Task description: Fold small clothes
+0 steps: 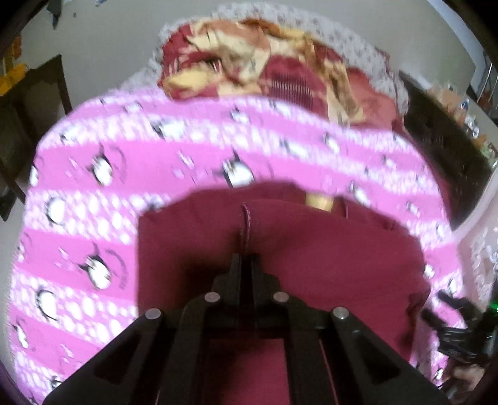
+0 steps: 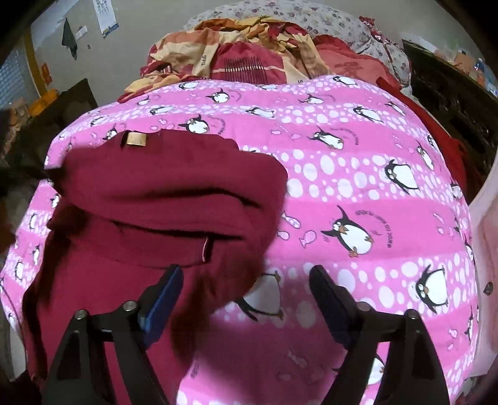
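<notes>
Lying on the near-left part of the bed, your one maroon garment is bunched into several rolled layers, with a tan label showing at its far edge. It rests on a single pink penguin-print blanket with bands of white dots, which covers the whole working surface. Beyond it, at the far end, a crumpled red-and-yellow patterned cloth is heaped, with a pale floral sheet behind that. Dark wooden furniture stands along the right side of the bed, and a light wall with a hanging paper rises at the far left. Your left gripper has its two fingers pressed together, pinching a thin upright edge of the maroon garment, which fills the view directly beneath and around it; this view is blurred. Your right gripper is spread wide, its blue-padded fingers apart, and holds nothing. The garment's near-right edge hangs just in front of the left finger and partly between the two, while the right finger stands over bare blanket. In the left wrist view, your right gripper shows at the near right, beside the garment.
</notes>
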{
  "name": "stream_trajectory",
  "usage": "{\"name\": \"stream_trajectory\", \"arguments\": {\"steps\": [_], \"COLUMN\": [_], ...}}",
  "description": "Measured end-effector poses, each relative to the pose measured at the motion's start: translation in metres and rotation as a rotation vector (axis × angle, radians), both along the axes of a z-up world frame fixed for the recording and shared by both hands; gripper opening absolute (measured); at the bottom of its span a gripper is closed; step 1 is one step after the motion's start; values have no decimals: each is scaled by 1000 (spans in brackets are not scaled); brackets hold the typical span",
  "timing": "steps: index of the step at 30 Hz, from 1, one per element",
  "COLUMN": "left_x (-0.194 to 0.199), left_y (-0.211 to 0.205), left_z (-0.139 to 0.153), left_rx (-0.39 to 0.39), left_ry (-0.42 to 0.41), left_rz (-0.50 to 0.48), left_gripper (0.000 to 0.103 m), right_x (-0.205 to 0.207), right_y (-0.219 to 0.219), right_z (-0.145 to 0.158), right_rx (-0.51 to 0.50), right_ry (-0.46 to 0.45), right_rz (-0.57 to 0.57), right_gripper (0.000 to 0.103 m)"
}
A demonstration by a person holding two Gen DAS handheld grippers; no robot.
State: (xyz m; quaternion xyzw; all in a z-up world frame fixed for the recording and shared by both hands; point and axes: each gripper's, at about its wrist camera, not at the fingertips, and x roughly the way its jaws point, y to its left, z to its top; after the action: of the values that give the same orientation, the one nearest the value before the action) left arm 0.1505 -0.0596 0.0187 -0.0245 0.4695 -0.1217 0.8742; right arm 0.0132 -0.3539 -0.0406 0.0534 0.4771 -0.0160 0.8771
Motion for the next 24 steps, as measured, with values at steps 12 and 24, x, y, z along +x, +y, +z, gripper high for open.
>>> {"name": "stream_trajectory", "arguments": {"steps": [12,24], "left_x": [1,-10], "left_y": [33,35], "left_z": [5,-66], "left_rx": [9,50], "left_ry": [8,123], "left_rz": [49,38], "left_gripper": [5,5], "right_x": [-13,-22], "right_y": [8,-20], "right_z": [13,15], "right_rx": [74,198], "right_ry": [-44,-14], "right_rz": [81,29], "right_gripper": [8,81]}}
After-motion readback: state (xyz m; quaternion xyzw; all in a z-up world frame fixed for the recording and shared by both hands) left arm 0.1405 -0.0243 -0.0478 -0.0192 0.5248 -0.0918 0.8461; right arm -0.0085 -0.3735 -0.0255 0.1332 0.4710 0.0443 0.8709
